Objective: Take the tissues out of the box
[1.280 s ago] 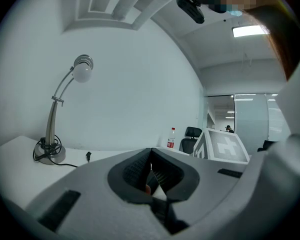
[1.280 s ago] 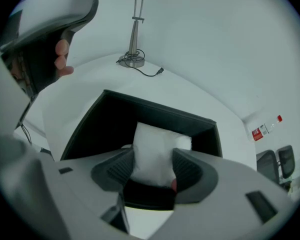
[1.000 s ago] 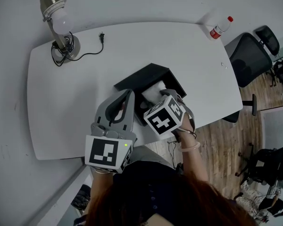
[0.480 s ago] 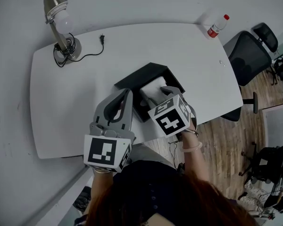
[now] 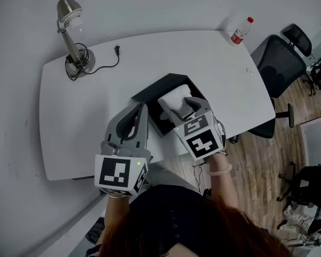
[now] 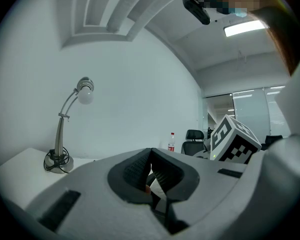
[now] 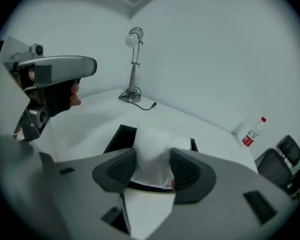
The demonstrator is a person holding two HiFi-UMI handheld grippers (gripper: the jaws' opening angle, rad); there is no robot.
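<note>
Head view: the white table (image 5: 85, 116) fills most of the frame, with a black office chair (image 5: 275, 63) on the floor past its right end. A desk lamp (image 5: 72, 31) stands at the table's far left corner. The black box (image 5: 158, 90) sits open near the front edge, at centre. My left gripper (image 5: 140, 107) is just beside the box's left side, its jaws closed pad against pad. My right gripper (image 5: 177, 106) points down over the box and is clamped on the white tissues (image 5: 174, 96), which stand up out of the box between its pads. A red-capped bottle (image 5: 238, 32) stands at the far right corner.
</note>
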